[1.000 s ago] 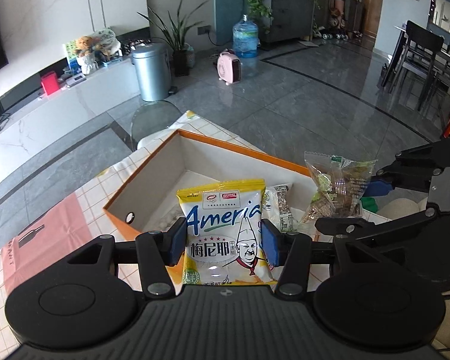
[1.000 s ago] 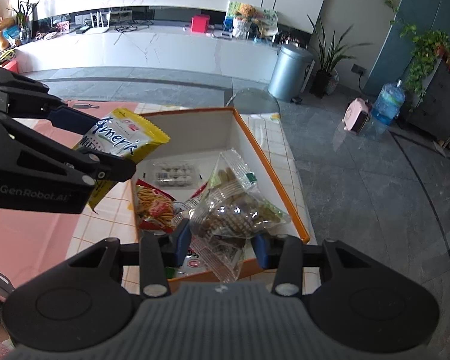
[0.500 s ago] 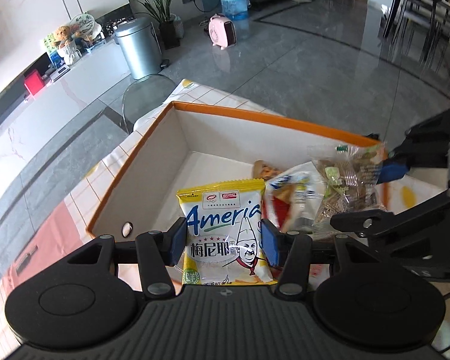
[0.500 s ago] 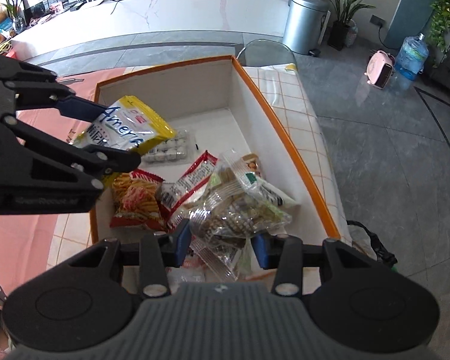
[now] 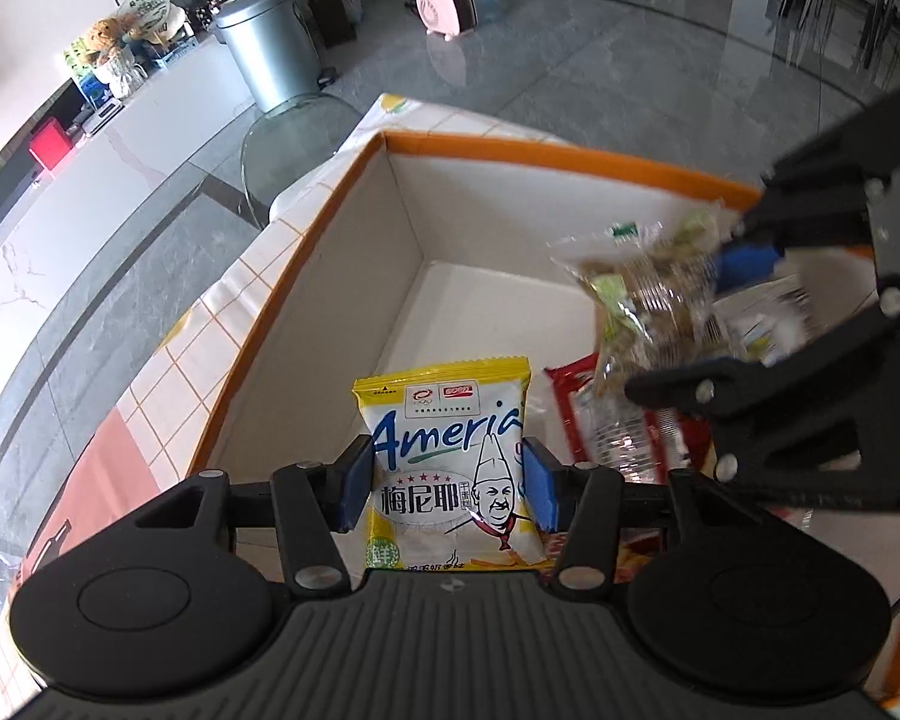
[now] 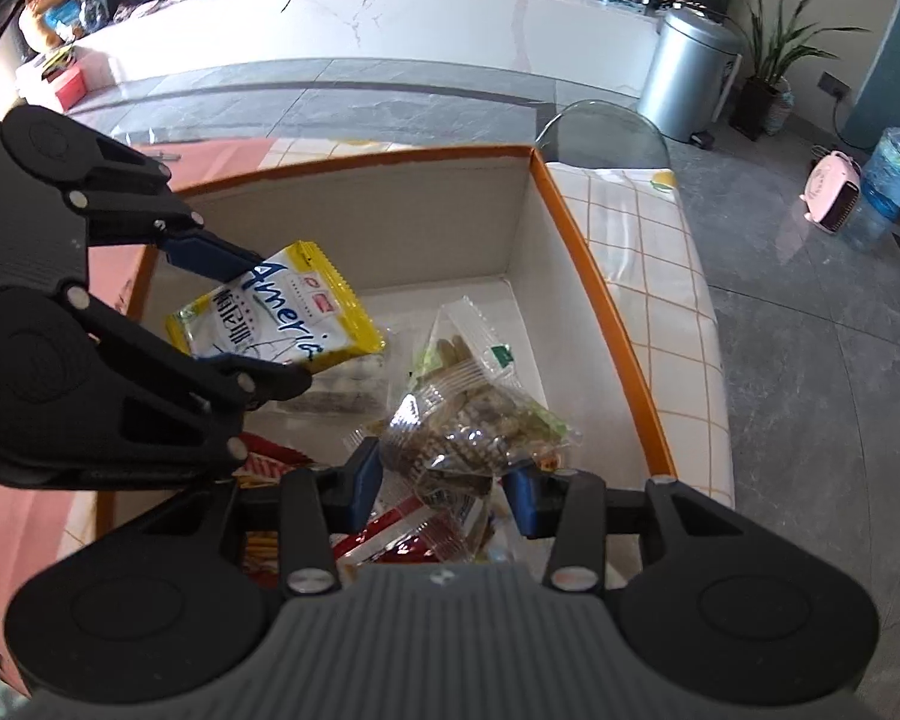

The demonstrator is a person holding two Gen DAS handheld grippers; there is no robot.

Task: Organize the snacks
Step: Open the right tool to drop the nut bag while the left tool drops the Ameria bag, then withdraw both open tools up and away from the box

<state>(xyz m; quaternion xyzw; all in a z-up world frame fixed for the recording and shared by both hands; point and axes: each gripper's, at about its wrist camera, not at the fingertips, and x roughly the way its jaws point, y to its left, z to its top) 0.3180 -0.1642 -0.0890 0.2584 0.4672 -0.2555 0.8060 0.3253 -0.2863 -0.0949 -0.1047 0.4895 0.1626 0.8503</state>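
The left claw (image 5: 447, 483) clamps the yellow chip bag (image 5: 450, 468) and the right claw (image 6: 444, 489) clamps the clear snack bag (image 6: 468, 420), both held over the orange-rimmed box (image 6: 600, 300) at frame centre for release inside.

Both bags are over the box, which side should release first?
Probably right. The right hand-held gripper holds the clear bag low over the snack pile in the box; the left holds the yellow bag higher.
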